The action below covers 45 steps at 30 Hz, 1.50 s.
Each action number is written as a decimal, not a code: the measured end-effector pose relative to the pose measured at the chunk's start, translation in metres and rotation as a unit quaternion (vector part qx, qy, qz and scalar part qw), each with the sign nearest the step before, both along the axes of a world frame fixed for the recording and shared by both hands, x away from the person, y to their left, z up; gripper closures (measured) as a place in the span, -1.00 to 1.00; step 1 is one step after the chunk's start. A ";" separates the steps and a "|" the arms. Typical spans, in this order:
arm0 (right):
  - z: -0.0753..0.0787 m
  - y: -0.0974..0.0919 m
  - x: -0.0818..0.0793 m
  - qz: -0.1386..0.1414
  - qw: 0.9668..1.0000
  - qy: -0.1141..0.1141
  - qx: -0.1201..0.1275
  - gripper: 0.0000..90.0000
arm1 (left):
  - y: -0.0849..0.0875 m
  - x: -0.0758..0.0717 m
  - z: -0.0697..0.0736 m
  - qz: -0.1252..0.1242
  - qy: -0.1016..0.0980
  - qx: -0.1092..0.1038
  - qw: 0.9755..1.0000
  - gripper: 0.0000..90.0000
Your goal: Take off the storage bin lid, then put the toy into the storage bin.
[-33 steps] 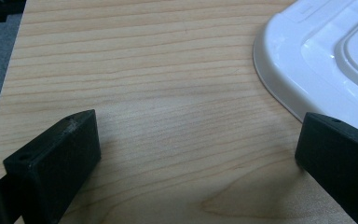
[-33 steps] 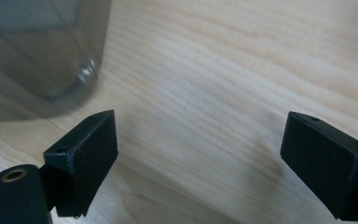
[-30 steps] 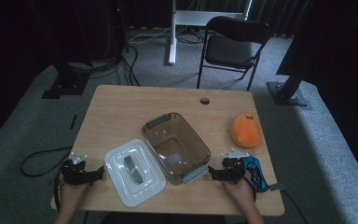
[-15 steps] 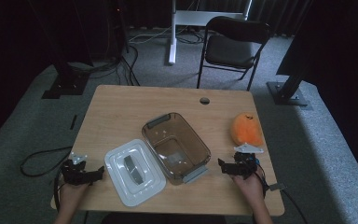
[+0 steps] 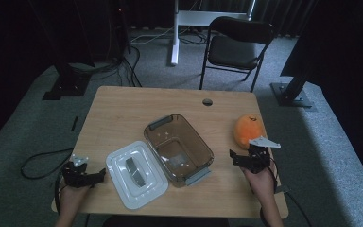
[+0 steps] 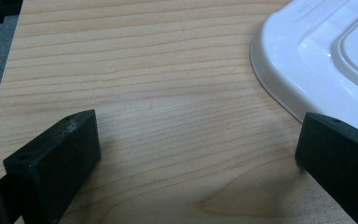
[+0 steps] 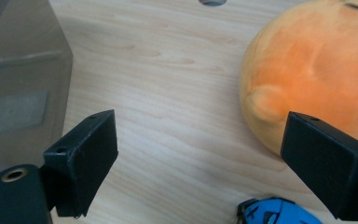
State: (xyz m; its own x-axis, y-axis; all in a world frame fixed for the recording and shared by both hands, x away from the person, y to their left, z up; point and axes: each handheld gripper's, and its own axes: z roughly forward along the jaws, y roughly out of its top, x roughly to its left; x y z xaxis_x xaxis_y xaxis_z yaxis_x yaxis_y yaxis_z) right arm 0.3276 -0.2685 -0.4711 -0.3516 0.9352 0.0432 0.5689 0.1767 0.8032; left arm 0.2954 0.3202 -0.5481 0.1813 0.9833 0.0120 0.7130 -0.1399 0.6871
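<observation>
A clear brown-tinted container (image 5: 179, 147) lies empty at the table's middle, and its white lid (image 5: 134, 172) rests beside it to the left. An orange plush toy (image 5: 247, 130) sits at the right. My left gripper (image 5: 92, 177) is open near the front left corner, jaws towards the lid. In the left gripper view (image 6: 196, 140) the lid's rim (image 6: 307, 60) lies just past the right jaw. My right gripper (image 5: 248, 154) stands open just in front of the plush. In the right gripper view (image 7: 200, 140) the plush (image 7: 317, 70) is by the right jaw and the container wall (image 7: 18, 84) is at the left.
The wooden table (image 5: 123, 118) has a cable hole (image 5: 207, 101) near its far edge. A blue object (image 7: 275, 212) shows at the bottom of the right gripper view. A black chair (image 5: 236, 45) and stand bases are on the floor beyond the table.
My right gripper has moved away from the container's front corner, forward and to the right, and now faces the orange plush. The left gripper has stayed put.
</observation>
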 end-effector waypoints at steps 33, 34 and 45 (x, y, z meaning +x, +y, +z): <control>0.017 -0.034 0.032 -0.061 0.998 -0.001 0.001 -0.77 | 0.000 0.000 0.000 -0.001 -0.001 0.000 1.000 -0.99; 0.017 -0.035 0.033 -0.063 0.998 -0.001 0.003 -0.77 | 0.000 0.000 0.000 -0.001 -0.001 0.000 1.000 -0.99; 0.020 -0.043 0.044 -0.082 0.997 -0.001 0.004 -0.77 | 0.001 0.001 0.000 -0.004 0.000 0.000 1.000 -0.99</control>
